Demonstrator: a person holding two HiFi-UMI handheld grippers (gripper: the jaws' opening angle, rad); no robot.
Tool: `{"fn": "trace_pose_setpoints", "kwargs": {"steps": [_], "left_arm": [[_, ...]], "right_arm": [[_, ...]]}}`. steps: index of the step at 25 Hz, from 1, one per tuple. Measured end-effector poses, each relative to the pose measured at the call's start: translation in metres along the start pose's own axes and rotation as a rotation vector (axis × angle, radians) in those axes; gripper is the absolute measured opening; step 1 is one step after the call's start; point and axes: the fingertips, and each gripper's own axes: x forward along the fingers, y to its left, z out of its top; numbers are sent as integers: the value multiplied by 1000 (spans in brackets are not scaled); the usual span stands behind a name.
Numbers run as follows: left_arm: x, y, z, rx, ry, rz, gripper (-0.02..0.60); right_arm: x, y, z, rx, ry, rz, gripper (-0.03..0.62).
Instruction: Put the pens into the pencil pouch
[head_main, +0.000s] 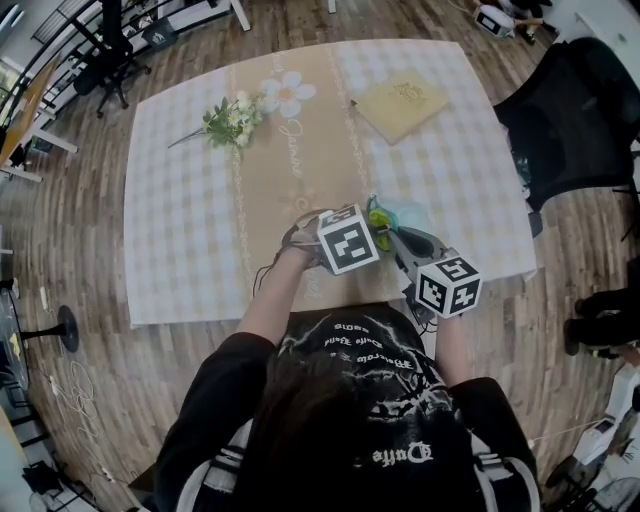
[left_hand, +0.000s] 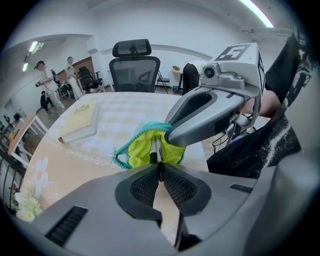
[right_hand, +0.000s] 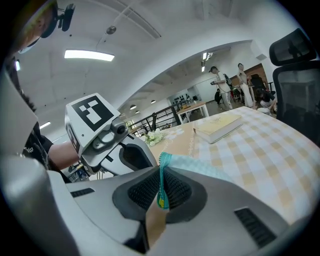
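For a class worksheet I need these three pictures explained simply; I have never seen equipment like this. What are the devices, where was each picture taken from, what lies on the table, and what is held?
No robot here: a person holds a two-jaw gripper in each hand. One picture comes from a camera on the person's head, looking down; the other two come from cameras riding on the grippers. On the checked table are a book, flowers and a pencil pouch. The left gripper pinches a pen aimed into the pouch; the right gripper clamps the pouch's teal edge.
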Motion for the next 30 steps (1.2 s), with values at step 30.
{"fn": "trace_pose_setpoints", "kwargs": {"steps": [30], "left_arm": [[14, -9, 22, -29, -144, -13, 69]], "right_arm": [[-2, 16, 8, -31, -22, 49, 31]]}}
